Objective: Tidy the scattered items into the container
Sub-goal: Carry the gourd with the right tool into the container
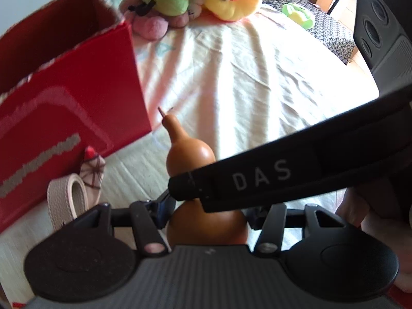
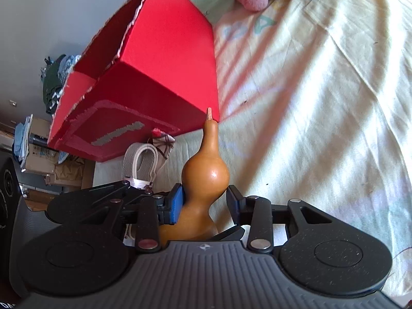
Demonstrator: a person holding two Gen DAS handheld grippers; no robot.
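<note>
1. Left gripper (image 1: 208,213), nearest in the left wrist view. The jaws are narrowed about the lower bulb of the gourd (image 1: 190,157). The left pad lies against the bulb. The other side is masked by a black finger lettered "DAS" (image 1: 260,176) crossing from the right, so a firm grip cannot be told.
2. Right gripper (image 2: 204,200), nearest in the right wrist view. The jaws are about half closed, with blue pads pressed on either side of the gourd's waist. Only this view shows that grip.
3. Gourd: tan, upright, stem tip up. It stands over the bed sheet (image 1: 257,77), just right of the box's near corner and outside the box.
4. Red box (image 2: 164,59), far left, open-topped with torn rim edges. The right view shows some of its inside; contents cannot be told.
5. Beige strap roll (image 1: 68,198) and a small patterned pouch (image 1: 92,170), on the sheet against the box front.
6. Plush toys (image 1: 164,0) and a yellow crescent plush (image 1: 237,2), at the far edge of the bed. They show whole only in the left view.
7. Green plush (image 1: 298,15), far right on dark patterned cloth, left view only.
8. Clothes pile (image 2: 54,77) and cardboard cartons (image 2: 41,159), beyond the bed, right view only.
</note>
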